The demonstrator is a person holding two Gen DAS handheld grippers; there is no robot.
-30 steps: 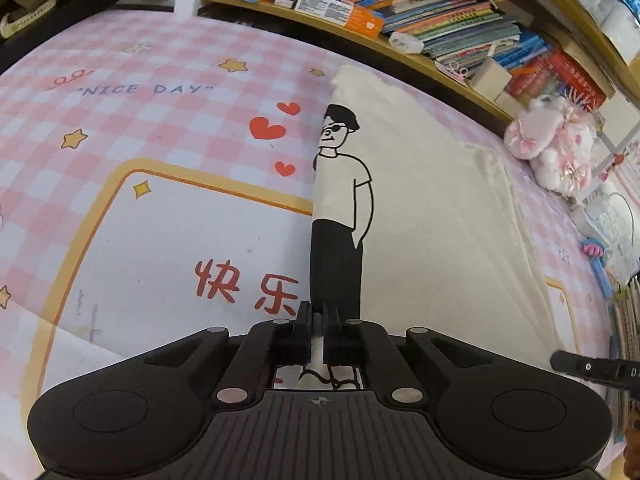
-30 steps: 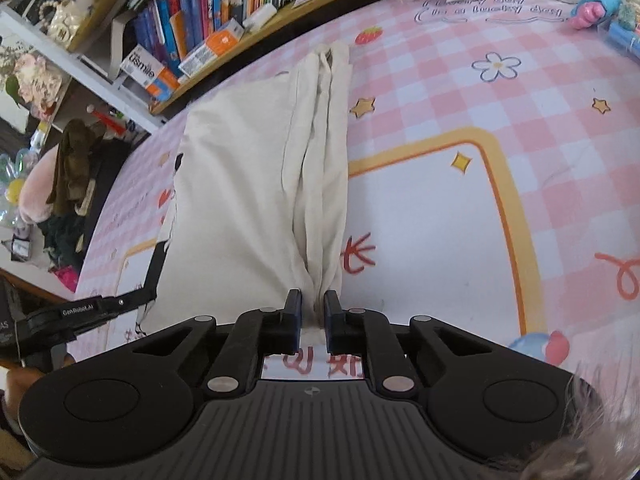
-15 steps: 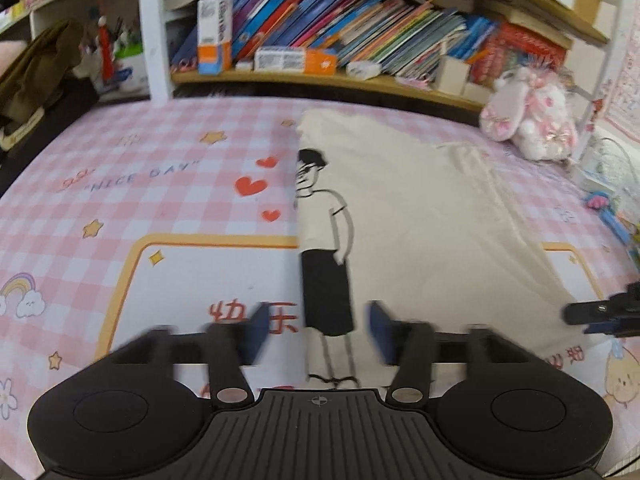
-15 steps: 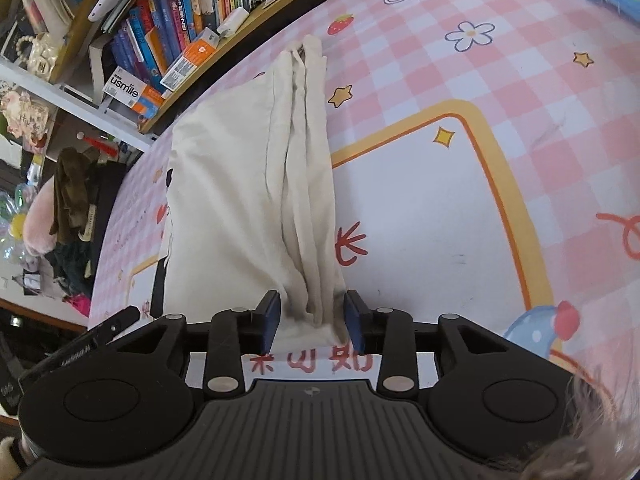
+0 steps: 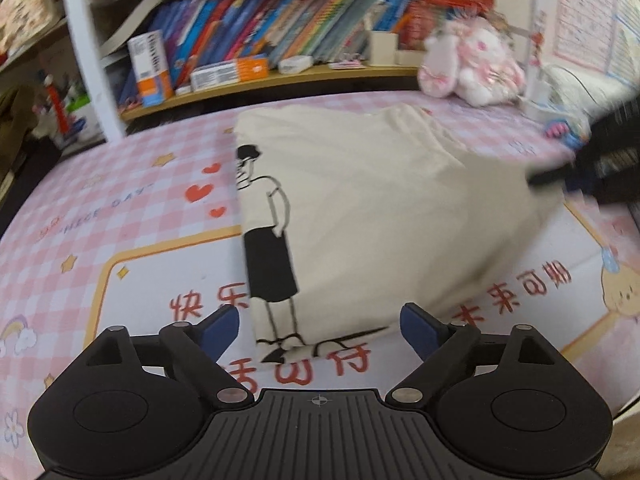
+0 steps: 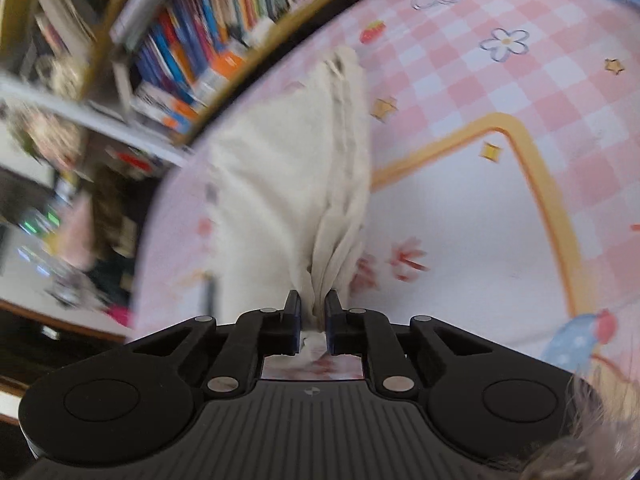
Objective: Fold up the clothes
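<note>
1. On the far left, my left gripper (image 5: 320,330) hangs released, its blue-tipped fingers (image 5: 220,326) spread wide, holding nothing, just above the near hem of the shirt.
2. The cream shirt (image 5: 380,216), printed with a cartoon figure (image 5: 266,240) along its left folded edge, lies on the pink checked mat (image 5: 100,232) covering the table.
3. Behind it, a bookshelf (image 5: 256,40) runs along the back, with a pink plush toy (image 5: 472,68) toward the right.
4. On the right, my right gripper (image 6: 313,316) is clenched on the shirt's (image 6: 280,184) bunched right corner, lifting the fabric into ridges off the mat (image 6: 500,220).
5. Both views are blurred.
</note>
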